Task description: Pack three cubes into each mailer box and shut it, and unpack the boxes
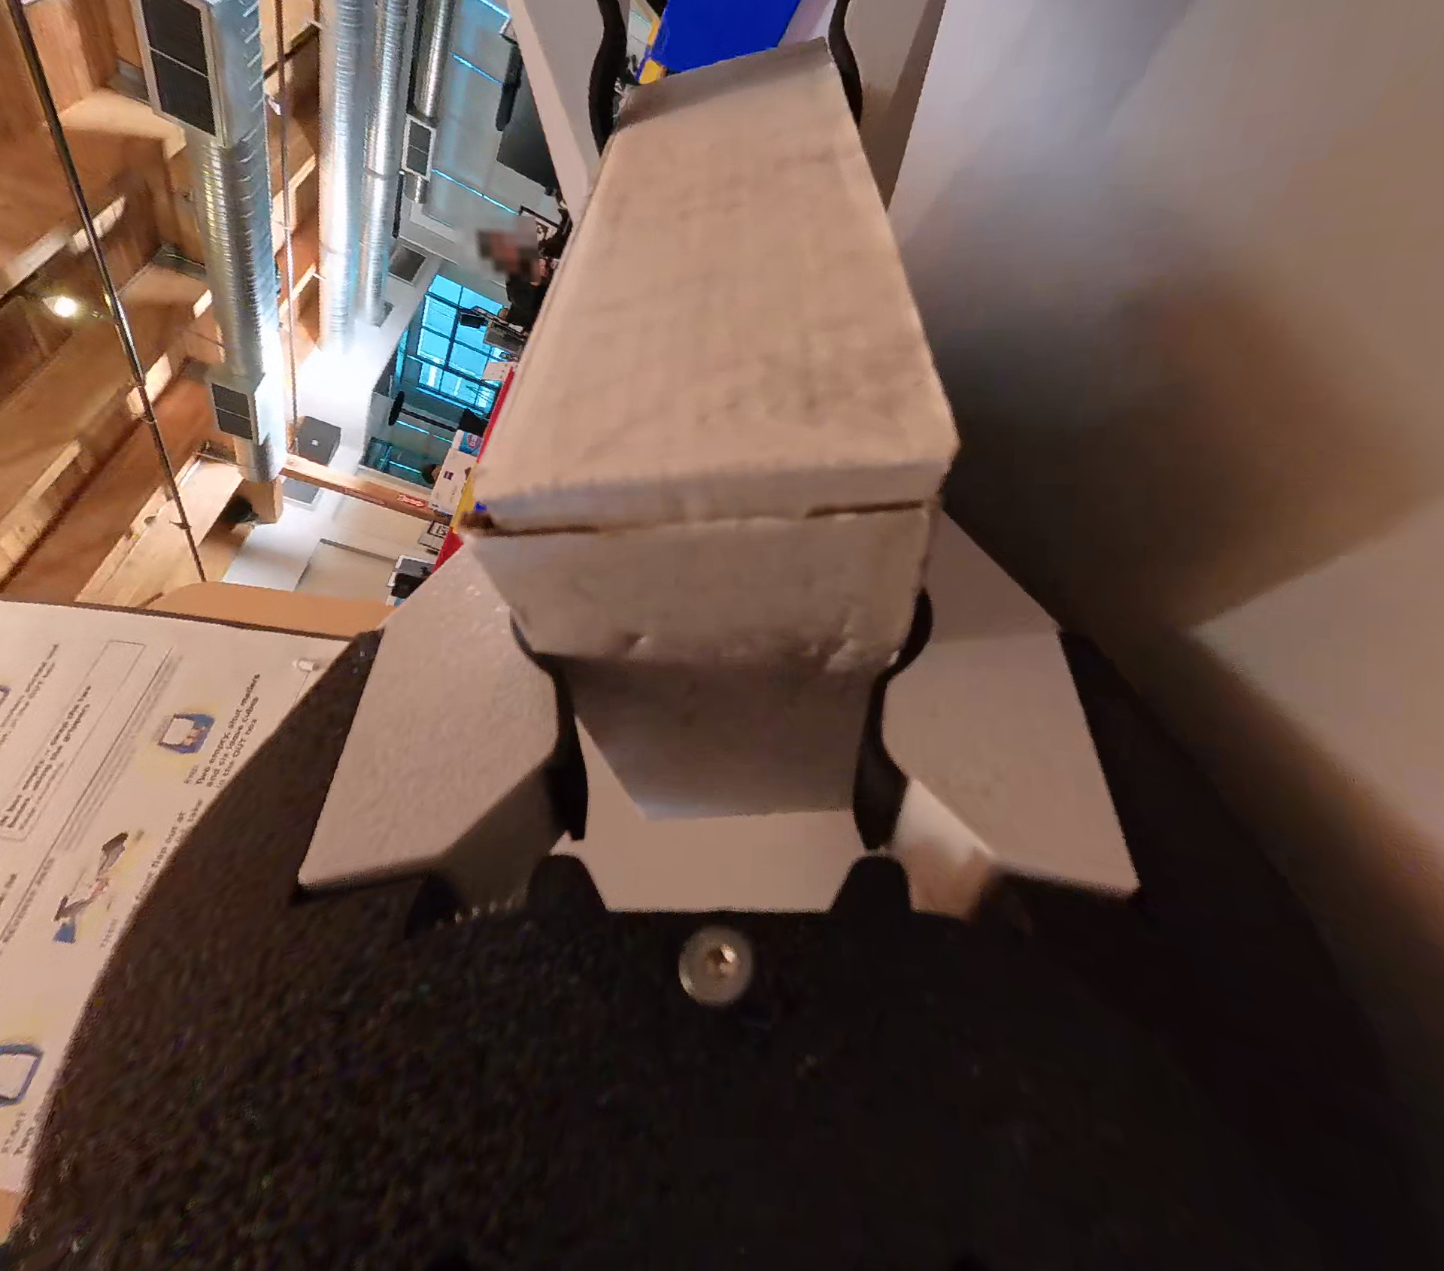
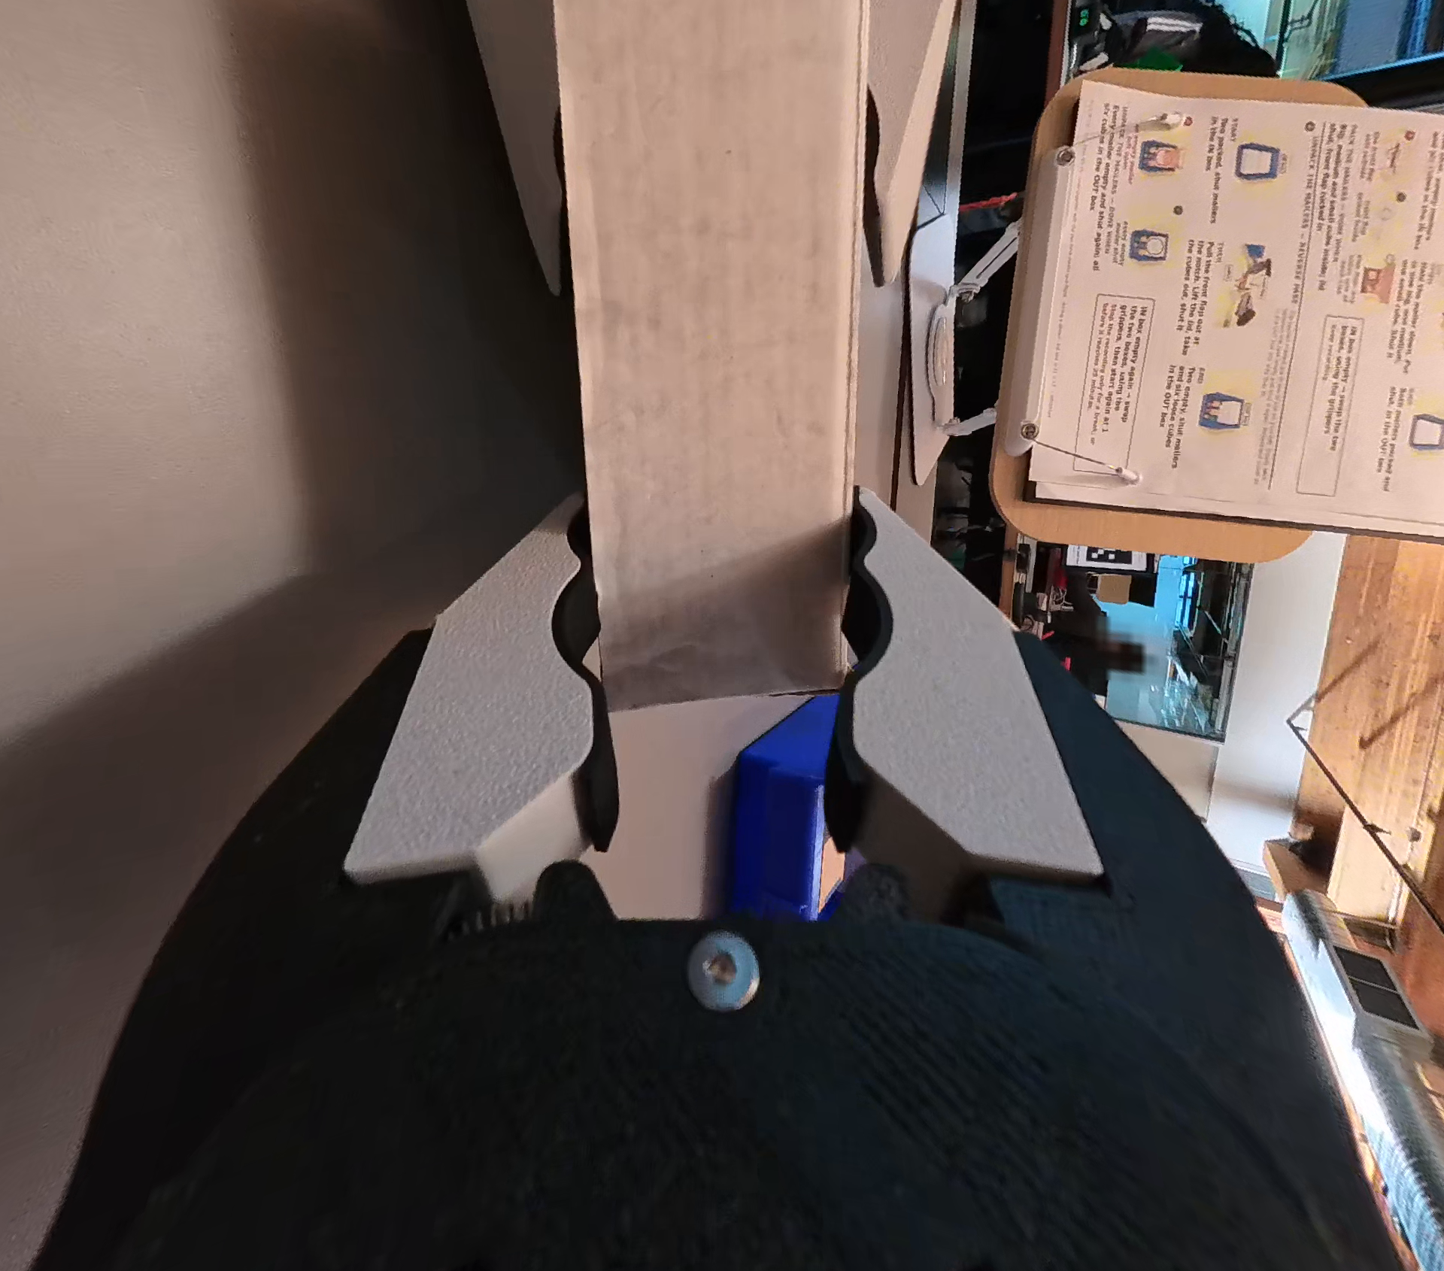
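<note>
The left gripper (image 1: 723, 718) pinches one end of a white mailer box (image 1: 727, 327), its black pads (image 1: 566, 765) pressed against the cardboard on both sides. The right gripper (image 2: 723, 624) clamps the opposite end of the same mailer box (image 2: 711, 218), so the box hangs between the two, lifted off any counter and turned on its side. In the right wrist view a blue cube (image 2: 777, 827) shows between the fingers, just below the box's end. Beyond stands a clipboard (image 2: 1031, 264) bearing a printed instruction sheet (image 2: 1234, 296); silver ceiling ducts (image 1: 226, 139) run behind.
</note>
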A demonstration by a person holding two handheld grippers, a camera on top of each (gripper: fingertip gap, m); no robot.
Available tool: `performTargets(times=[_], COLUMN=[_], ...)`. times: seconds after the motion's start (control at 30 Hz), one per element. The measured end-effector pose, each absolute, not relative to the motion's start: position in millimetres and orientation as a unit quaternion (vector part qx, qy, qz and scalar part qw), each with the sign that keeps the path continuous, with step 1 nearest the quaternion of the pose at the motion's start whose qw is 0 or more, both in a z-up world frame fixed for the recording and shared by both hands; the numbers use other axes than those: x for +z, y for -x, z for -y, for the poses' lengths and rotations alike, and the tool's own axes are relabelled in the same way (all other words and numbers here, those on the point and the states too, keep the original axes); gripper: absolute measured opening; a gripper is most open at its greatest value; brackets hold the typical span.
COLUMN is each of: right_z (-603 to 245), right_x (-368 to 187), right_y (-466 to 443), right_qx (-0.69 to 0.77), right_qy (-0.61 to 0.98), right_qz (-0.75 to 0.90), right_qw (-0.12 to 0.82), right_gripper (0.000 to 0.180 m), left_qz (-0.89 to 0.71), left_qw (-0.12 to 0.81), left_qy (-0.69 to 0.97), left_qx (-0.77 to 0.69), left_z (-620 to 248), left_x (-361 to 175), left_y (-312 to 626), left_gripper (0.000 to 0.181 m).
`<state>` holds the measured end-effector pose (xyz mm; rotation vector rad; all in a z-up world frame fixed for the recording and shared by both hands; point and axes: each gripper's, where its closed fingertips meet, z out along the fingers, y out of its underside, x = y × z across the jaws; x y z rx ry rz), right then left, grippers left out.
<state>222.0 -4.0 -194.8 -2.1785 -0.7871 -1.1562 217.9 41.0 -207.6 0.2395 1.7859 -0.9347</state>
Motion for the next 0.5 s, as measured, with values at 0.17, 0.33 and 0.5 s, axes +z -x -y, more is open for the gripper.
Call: performTargets(times=[0.17,0.33,0.5], right_z=[9.5,-4.1,-4.2], right_x=[-202.1,-179.4,-175.9], right_y=[-220.9,-207.0,-190.7], right_qx=[-0.437,-0.545,-0.609], right_qy=[0.817,0.736,0.674], right_qz=[0.283,0.31,0.368], right_qw=[0.247,0.255,0.199], right_gripper=[0.062,0.081,0.069], left_qz=[-0.751,-0.76,-0.768], left_qw=[0.54,0.527,0.513], left_qy=[-0.115,-0.098,-0.085], left_qx=[-0.363,-0.367,-0.374], left_z=[-38.8,-40.8,-43.5], left_x=[-211.1,-212.1,-212.8], left_y=[-218.5,-219.6,-220.9], left_gripper=[0.078,0.078,0.078])
